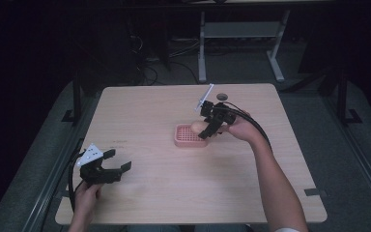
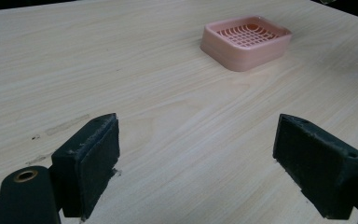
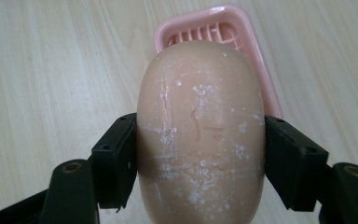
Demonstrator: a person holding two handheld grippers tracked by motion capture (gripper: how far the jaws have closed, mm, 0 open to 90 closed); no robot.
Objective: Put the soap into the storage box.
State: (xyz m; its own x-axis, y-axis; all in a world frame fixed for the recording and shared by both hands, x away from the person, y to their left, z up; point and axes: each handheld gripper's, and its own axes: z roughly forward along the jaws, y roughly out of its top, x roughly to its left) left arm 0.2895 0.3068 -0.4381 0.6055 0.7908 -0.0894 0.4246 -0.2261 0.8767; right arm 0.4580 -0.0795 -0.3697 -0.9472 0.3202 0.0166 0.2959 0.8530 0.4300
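obstacle: pink soap dish (image 1: 189, 136) mid-table | free: bare table (image 1: 164, 179) all around it

Dim high view, dark edges, brighter soft gripper views, mild blur

No writing, label, brand, number or sign can be read anywhere: the soap (image 3: 200, 135), the pink soap dish (image 2: 246, 41) and the wooden table (image 1: 174, 183) carry none.

The soap bar (image 3: 200, 135) hides most of the pink soap dish (image 3: 256, 56) behind it, and the picture's bottom edge cuts off the bar's lower end.
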